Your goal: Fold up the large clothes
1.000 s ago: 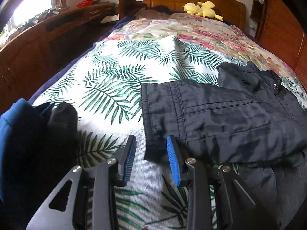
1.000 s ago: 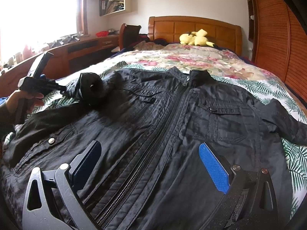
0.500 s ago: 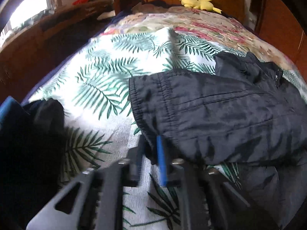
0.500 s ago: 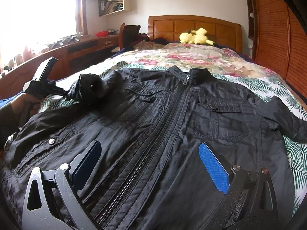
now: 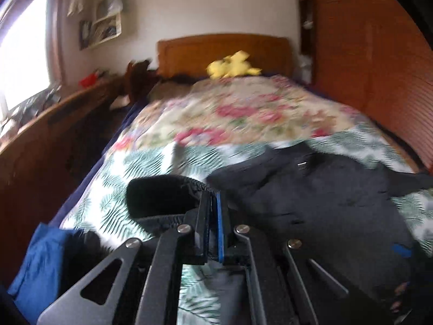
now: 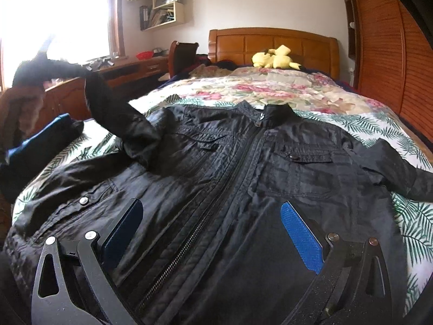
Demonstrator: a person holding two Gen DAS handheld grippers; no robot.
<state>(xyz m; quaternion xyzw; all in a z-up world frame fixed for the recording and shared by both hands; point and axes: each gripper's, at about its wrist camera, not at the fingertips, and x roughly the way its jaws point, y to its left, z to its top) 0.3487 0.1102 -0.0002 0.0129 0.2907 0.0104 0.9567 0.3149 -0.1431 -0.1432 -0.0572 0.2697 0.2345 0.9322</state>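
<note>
Black zip-front jacket [image 6: 243,178] lies flat on the palm-print bedspread [image 6: 414,216], a folded blue garment [image 6: 40,140] just left, its cuff [image 5: 173,197] lifted, pinched in the left gripper [image 5: 212,203], while the right gripper [image 6: 213,233] hovers spread over the hem.

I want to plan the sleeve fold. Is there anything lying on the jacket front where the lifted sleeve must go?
Nothing visible does. The left gripper is shut on the sleeve cuff and holds the sleeve up. The jacket front is bare; the right gripper hovers open over its lower part.
</note>
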